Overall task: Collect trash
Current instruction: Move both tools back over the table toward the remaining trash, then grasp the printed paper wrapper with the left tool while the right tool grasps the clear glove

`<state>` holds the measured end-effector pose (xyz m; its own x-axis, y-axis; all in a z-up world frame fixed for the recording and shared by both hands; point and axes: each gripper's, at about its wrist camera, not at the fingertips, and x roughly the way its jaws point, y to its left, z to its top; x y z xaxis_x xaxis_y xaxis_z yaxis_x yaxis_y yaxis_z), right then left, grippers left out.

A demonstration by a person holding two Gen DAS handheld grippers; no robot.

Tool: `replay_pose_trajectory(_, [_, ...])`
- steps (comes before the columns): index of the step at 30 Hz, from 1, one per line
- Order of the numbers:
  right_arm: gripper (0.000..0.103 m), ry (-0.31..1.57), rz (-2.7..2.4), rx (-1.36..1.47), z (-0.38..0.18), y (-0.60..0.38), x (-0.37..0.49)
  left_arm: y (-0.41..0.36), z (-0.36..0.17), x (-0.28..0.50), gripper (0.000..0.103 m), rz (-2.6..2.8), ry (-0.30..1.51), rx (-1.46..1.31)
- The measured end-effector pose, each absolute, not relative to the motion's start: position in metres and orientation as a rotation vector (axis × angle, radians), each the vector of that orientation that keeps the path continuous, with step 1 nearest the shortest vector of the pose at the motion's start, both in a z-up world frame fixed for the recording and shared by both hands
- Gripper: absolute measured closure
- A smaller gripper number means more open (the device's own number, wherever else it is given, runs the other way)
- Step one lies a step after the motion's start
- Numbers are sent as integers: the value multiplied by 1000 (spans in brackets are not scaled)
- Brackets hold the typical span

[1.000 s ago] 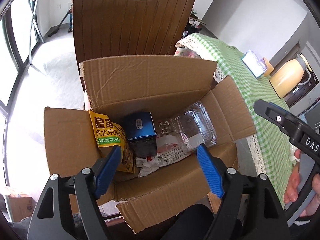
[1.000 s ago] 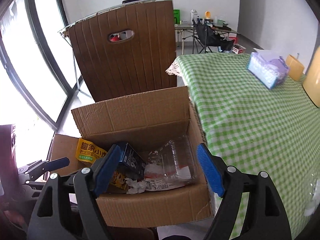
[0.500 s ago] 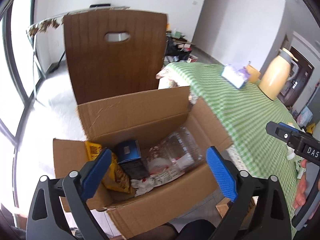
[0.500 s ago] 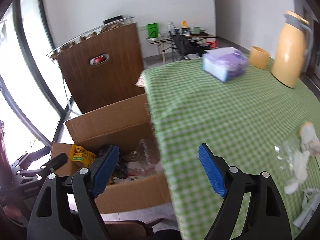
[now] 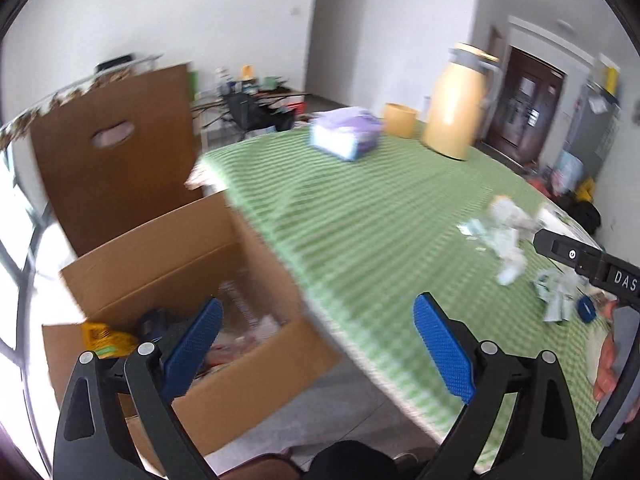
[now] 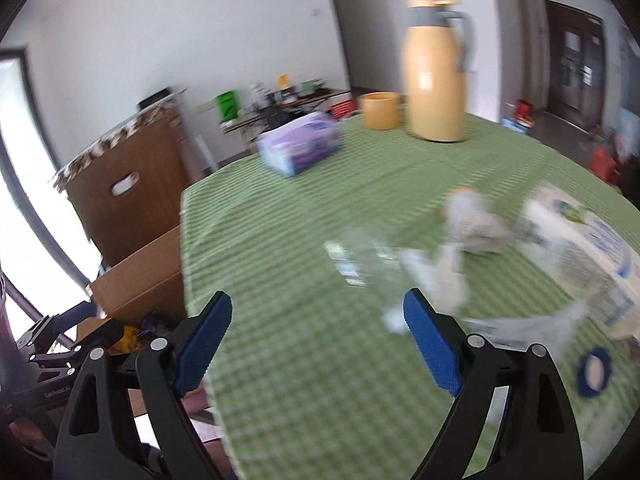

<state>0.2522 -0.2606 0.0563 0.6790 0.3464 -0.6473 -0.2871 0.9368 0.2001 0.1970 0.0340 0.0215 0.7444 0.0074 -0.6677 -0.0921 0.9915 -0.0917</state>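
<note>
An open cardboard box point(image 5: 256, 364) stands on the floor beside the table and holds a yellow packet point(image 5: 102, 338), a dark blue carton and clear plastic. Crumpled white paper and wrappers point(image 5: 506, 236) lie on the green checked tablecloth point(image 5: 360, 220). In the right wrist view the same litter point(image 6: 448, 268) is blurred, with a clear plastic piece point(image 6: 360, 260) and a large white printed bag point(image 6: 600, 256). My left gripper point(image 5: 318, 330) is open and empty over the table edge. My right gripper point(image 6: 318, 326) hangs above the cloth, its jaws opening, nothing between them.
A purple tissue pack point(image 5: 346, 138), a yellow cup point(image 5: 400, 120) and a tall yellow jug point(image 5: 460, 108) stand at the far side. A brown chair back point(image 5: 116, 156) rises behind the box. A blue-rimmed lid point(image 6: 594, 372) lies near the right.
Both views have swung right, from the box to the table with its litter. Both grippers have opened a little wider. The box now sits at the lower left.
</note>
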Motion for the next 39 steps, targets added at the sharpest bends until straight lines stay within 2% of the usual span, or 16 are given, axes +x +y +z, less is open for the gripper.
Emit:
replay_pose_trajectory(15, [19, 751, -61, 232, 52, -506, 174, -168, 13, 207, 7, -303, 765, 23])
replay_pose_trajectory(20, [19, 828, -75, 219, 29, -519, 154, -202, 4, 207, 7, -361, 791, 85])
replay_pose_trajectory(27, [19, 959, 1, 91, -24, -473, 160, -205, -10, 215, 7, -350, 838, 93])
replay_pose_trajectory(32, [19, 969, -1, 81, -36, -467, 160, -218, -13, 231, 7, -395, 821, 113])
replay_pose_trajectory(34, [26, 986, -2, 68, -41, -467, 159, -236, -14, 241, 7, -421, 808, 152])
replay_pose_trajectory(37, [46, 965, -17, 51, -39, -470, 153, -265, -20, 257, 7, -442, 820, 232])
replay_pose_trajectory(39, [77, 958, -12, 100, -36, -482, 149, -285, -31, 270, 7, -424, 875, 304])
